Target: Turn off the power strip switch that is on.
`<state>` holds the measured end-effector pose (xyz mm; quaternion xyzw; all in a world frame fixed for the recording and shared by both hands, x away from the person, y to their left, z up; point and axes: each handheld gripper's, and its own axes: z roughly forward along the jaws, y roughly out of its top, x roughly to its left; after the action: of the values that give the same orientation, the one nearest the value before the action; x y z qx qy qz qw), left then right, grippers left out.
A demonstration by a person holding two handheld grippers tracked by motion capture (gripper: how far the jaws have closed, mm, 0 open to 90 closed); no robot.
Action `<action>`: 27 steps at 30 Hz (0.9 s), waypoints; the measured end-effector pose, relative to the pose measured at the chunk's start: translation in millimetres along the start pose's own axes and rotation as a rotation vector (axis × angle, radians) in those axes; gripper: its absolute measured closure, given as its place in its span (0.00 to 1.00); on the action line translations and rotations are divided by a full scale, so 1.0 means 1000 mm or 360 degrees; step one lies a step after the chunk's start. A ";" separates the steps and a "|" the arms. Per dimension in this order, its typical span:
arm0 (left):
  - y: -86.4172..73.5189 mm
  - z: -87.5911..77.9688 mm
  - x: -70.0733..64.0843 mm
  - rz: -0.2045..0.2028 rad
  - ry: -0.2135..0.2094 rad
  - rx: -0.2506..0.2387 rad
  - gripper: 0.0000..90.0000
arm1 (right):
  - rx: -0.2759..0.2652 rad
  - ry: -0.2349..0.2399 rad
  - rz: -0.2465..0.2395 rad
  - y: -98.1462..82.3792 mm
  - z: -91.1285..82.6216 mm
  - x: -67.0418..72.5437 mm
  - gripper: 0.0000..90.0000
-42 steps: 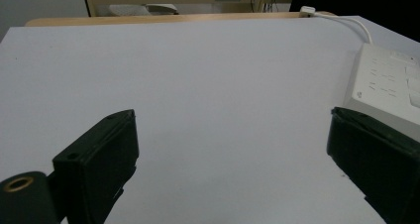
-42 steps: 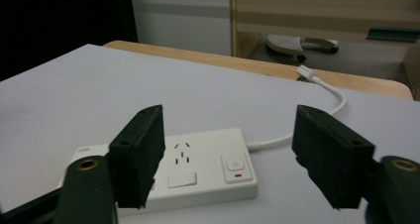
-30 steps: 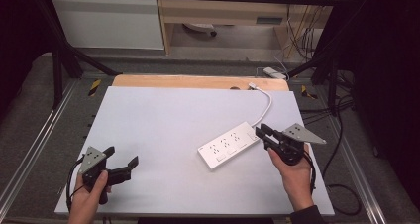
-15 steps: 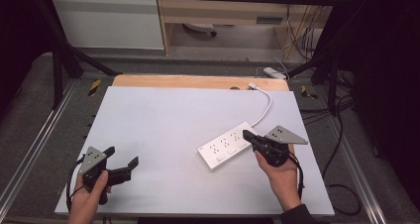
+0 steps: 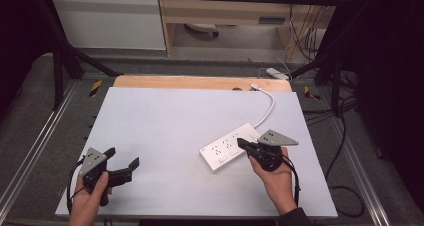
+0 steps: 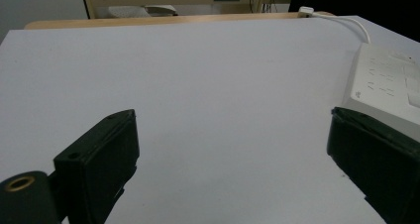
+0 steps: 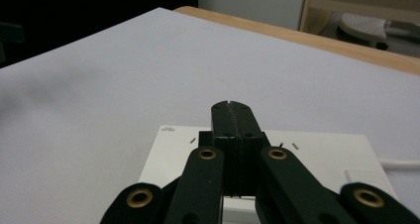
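Your right gripper (image 5: 242, 144), jaws pressed together and empty, seems to touch the white strip (image 5: 227, 148); your left gripper (image 5: 122, 157) gapes wide, empty.

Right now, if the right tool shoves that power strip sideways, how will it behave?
The power strip looks like a rigid flat plastic block, so it would likely slide, not tip or roll. The table looks smooth, so little drag. Its white cord runs to the far edge and may tug it into pivoting.
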<state>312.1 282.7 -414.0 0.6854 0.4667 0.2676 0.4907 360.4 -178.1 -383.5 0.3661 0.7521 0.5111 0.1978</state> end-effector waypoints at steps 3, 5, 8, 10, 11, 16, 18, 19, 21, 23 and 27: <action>0.000 0.001 0.000 -0.0003 -0.0010 0.0007 0.07 | 0.0019 0.0009 -0.0009 -0.001 0.002 0.001 1.00; 0.000 0.001 -0.001 -0.0004 -0.0016 0.0006 0.07 | 0.0036 0.0017 -0.0002 -0.001 0.003 0.003 1.00; 0.000 0.001 -0.001 -0.0002 -0.0017 0.0009 0.07 | 0.0056 0.0029 -0.0005 -0.002 0.007 0.004 1.00; 0.000 0.001 0.000 -0.0006 -0.0014 0.0010 0.07 | 0.0080 0.0048 -0.0014 -0.002 0.010 0.007 1.00; 0.000 0.002 0.000 -0.0004 -0.0012 0.0014 0.07 | 0.0080 0.0048 -0.0014 -0.002 0.010 0.007 1.00; 0.000 0.001 -0.001 -0.0003 -0.0013 0.0011 0.07 | 0.0117 0.0087 -0.0013 -0.006 0.019 0.014 1.00; 0.000 0.001 -0.001 0.0003 -0.0015 0.0015 0.07 | 0.0122 0.0096 -0.0017 -0.006 0.020 0.016 1.00; 0.000 0.001 -0.001 0.0005 -0.0015 0.0010 0.07 | 0.0129 0.0101 -0.0024 -0.006 0.022 0.017 1.00; 0.000 0.001 -0.002 0.0006 -0.0015 0.0008 0.07 | 0.0144 0.0110 -0.0032 -0.007 0.025 0.020 1.00; 0.000 0.001 -0.002 0.0009 -0.0016 0.0011 0.07 | 0.0158 0.0123 -0.0036 -0.007 0.028 0.024 1.00; 0.000 0.001 0.000 0.0010 -0.0017 0.0008 0.07 | 0.0171 0.0131 -0.0043 -0.008 0.031 0.027 1.00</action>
<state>312.7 281.9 -414.0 0.6896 0.4626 0.2643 0.4906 361.0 -140.3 -400.9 0.3448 0.7907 0.4820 0.1536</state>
